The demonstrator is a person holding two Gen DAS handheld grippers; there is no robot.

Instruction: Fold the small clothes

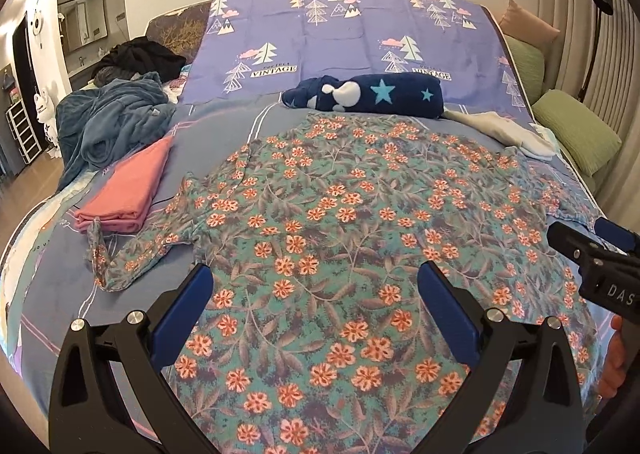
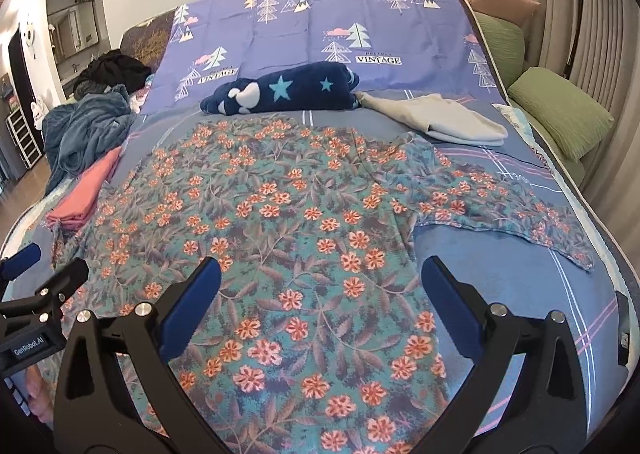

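Observation:
A teal garment with orange flowers (image 1: 340,206) lies spread flat on the bed, its sleeves out to both sides; it also shows in the right wrist view (image 2: 280,214). My left gripper (image 1: 316,278) is open and empty, hovering over the garment's near part. My right gripper (image 2: 320,274) is open and empty over the garment's near right edge. The right gripper's tip shows at the right of the left wrist view (image 1: 576,240); the left gripper's tip shows at the left of the right wrist view (image 2: 52,270).
A folded pink cloth (image 1: 132,190) lies left of the garment. A dark blue star-patterned bundle (image 1: 376,94) and a pale grey garment (image 2: 444,118) lie behind it. A crumpled blue blanket (image 1: 108,126) is far left. Green cushions (image 2: 560,110) line the right edge of the bed (image 2: 500,274).

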